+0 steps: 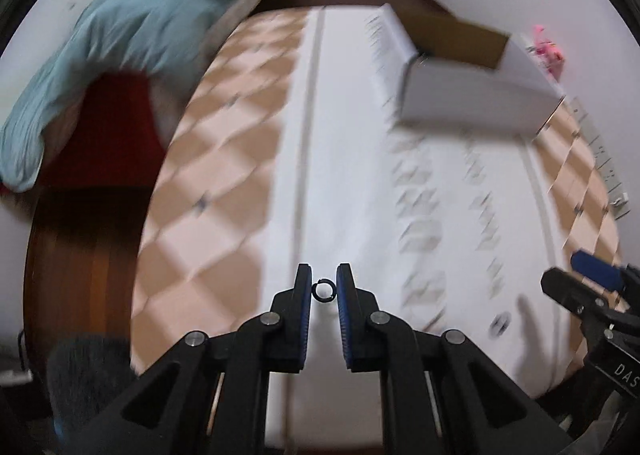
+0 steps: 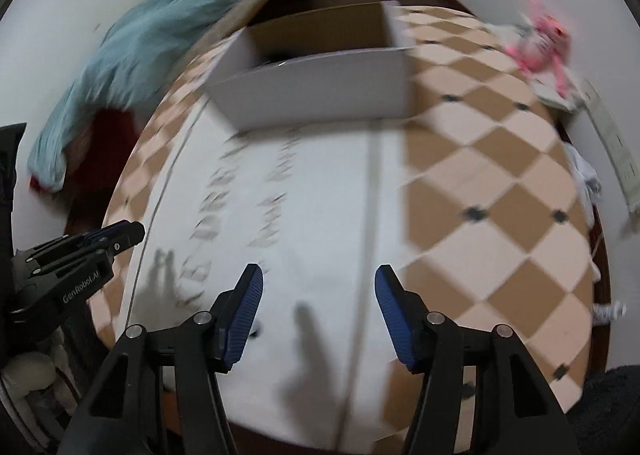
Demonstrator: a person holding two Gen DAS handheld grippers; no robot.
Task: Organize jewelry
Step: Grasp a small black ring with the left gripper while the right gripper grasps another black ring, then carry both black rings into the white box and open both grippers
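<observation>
- Our left gripper (image 1: pixel 324 291) pinches a small dark ring (image 1: pixel 323 290) between its blue pads (image 1: pixel 306 303), lifted above the white cloth (image 1: pixel 340 175) on the surface.
- Our right gripper (image 2: pixel 319 307) stands spread wide, holding nothing, over the same cloth.
- Farther out sits an open white box (image 1: pixel 472 95) with a brown inside; its contents are too blurred to tell.
- Beyond, a light-blue fabric (image 1: pixel 132 35) drapes at the left, and something pink (image 2: pixel 540 43) lies at the far right.

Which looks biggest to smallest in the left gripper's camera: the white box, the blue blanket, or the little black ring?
1. blue blanket
2. white box
3. black ring

The ring sits nearest the camera between the left gripper fingers, yet looks tiniest.
</observation>
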